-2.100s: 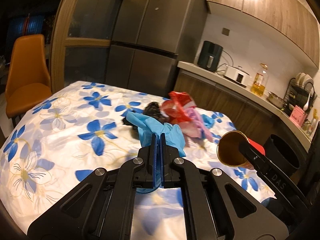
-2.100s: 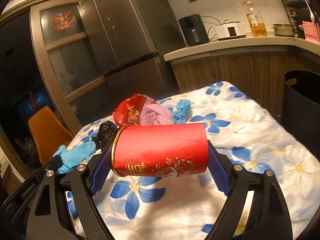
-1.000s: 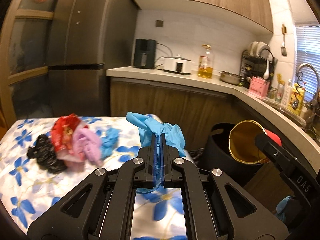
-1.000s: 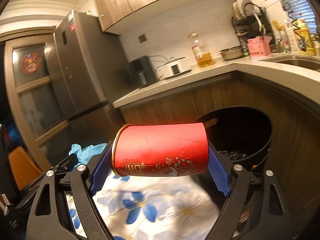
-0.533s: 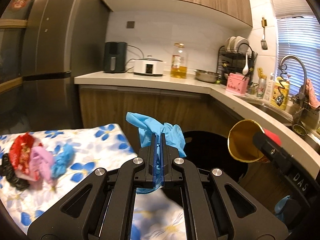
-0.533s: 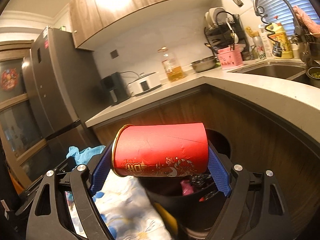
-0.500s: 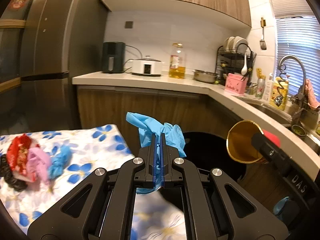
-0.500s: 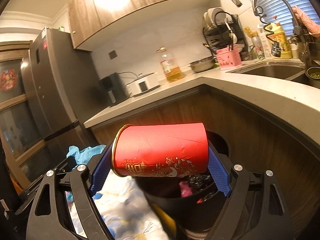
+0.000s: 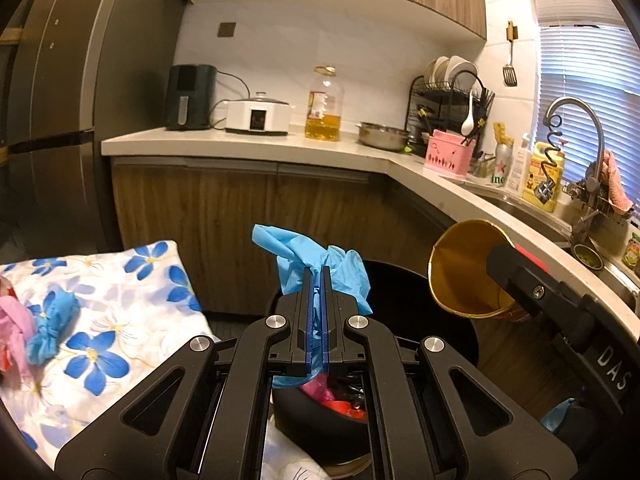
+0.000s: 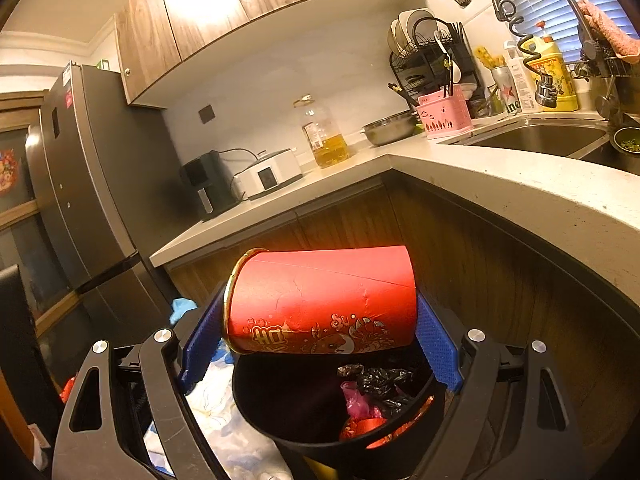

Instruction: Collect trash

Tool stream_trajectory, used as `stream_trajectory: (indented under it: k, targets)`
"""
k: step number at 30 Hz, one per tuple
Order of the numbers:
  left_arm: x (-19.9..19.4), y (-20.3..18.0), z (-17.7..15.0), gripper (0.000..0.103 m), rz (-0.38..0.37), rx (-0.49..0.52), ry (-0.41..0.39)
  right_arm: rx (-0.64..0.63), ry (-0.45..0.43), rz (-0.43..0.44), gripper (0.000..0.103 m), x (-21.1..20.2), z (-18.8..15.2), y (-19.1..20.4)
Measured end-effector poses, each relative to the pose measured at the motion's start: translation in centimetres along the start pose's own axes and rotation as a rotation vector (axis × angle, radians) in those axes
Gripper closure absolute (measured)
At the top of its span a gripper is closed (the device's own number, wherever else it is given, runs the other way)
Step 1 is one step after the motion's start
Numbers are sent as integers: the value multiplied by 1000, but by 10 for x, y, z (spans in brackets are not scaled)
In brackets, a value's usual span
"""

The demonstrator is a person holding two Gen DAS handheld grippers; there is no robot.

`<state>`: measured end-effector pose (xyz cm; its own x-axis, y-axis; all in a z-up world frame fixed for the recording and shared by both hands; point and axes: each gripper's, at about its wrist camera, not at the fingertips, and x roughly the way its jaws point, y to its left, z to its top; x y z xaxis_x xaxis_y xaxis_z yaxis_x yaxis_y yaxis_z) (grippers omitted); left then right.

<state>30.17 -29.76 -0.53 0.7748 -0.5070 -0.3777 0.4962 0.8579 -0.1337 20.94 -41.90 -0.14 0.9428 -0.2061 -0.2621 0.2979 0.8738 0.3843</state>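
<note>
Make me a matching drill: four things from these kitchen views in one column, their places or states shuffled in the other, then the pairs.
Things
1. blue glove
2. red paper cup
3. black trash bin
4. oil bottle

Places or states
A. stands on the countertop
B. lying sideways between the wide jaws of the right gripper
C. pinched in the shut jaws of the left gripper
D. on the floor below both grippers, trash already inside

Pairs: 1-C, 2-B, 3-D, 4-A
</note>
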Motion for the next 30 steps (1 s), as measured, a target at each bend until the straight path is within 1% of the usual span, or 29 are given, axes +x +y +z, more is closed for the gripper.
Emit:
stream_trajectory:
  k: [7, 18, 26, 27, 28, 29, 30]
  targets:
    - [17, -5, -4, 101, -21, 4, 18, -1, 9, 0, 20, 9, 0, -2]
    - [36, -7, -12, 101, -24, 7, 55, -7, 20, 9, 20, 22, 1, -4]
    - [46, -9, -17, 99, -64, 30, 93, -23, 20, 27, 20, 29, 3, 2]
    - [48, -10, -19, 98, -59, 34, 101, -27, 23, 33, 19, 30, 3, 2]
    - [49, -9, -20, 93, -52, 36, 107, -29, 26, 34, 19, 32, 4, 3]
    - [50, -7, -20, 82, -48, 36, 112, -29, 29, 39, 19, 32, 4, 3]
    - [50, -4, -21, 75, -42, 29, 112, -25, 33, 46, 19, 33, 5, 2]
